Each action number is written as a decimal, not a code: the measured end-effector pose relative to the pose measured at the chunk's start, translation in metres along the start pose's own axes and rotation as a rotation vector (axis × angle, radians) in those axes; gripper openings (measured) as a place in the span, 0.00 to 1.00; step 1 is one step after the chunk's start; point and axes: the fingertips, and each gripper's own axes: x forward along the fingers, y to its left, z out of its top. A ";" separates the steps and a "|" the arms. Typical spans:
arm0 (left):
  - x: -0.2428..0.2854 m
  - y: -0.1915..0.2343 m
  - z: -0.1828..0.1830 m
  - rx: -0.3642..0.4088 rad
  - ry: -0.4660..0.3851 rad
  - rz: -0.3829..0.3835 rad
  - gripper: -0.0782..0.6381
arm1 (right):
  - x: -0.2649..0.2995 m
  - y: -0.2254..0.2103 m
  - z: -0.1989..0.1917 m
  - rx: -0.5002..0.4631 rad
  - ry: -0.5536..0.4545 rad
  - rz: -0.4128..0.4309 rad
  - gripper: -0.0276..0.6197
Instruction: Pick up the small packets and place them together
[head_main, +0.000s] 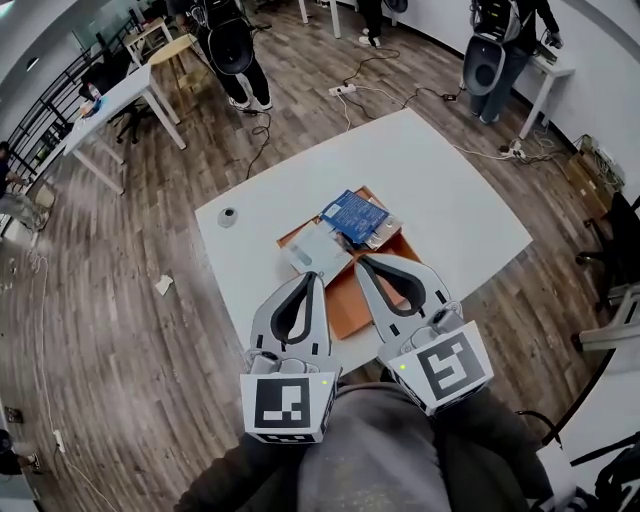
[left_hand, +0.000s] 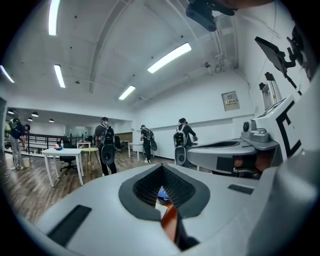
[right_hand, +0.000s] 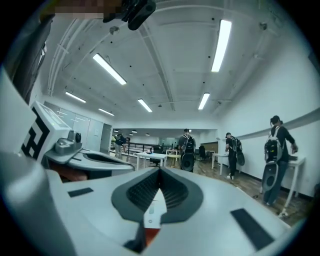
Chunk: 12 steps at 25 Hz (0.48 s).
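Observation:
Blue packets (head_main: 355, 215) and a pale packet (head_main: 316, 250) lie bunched on an orange tray (head_main: 345, 305) in the middle of the white table (head_main: 450, 200). Both grippers hover over the tray's near end, pointing at the packets without touching them. My left gripper (head_main: 318, 276) has its jaws together with nothing held. Beside it, my right gripper (head_main: 361, 260) is also shut and empty. In the left gripper view, the left gripper (left_hand: 162, 166) shows a sliver of blue packet (left_hand: 162, 192) and the tray (left_hand: 170, 222) through the slit. The right gripper (right_hand: 160, 171) is likewise shut in the right gripper view.
A small grey round object (head_main: 228, 216) sits on the table's left part. People with backpacks stand beyond the table (head_main: 235, 50) (head_main: 495, 50). Cables (head_main: 345, 95) trail on the wooden floor. More white tables (head_main: 110, 100) stand at the far left.

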 end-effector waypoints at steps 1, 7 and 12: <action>0.000 0.000 0.001 0.002 -0.002 -0.001 0.10 | 0.000 0.000 0.001 -0.002 -0.001 0.000 0.05; 0.003 0.001 -0.002 -0.021 0.006 0.000 0.10 | 0.005 0.004 -0.001 0.000 -0.011 0.015 0.05; 0.006 -0.002 0.002 -0.018 -0.008 -0.002 0.10 | 0.005 0.000 -0.003 -0.017 0.006 0.013 0.05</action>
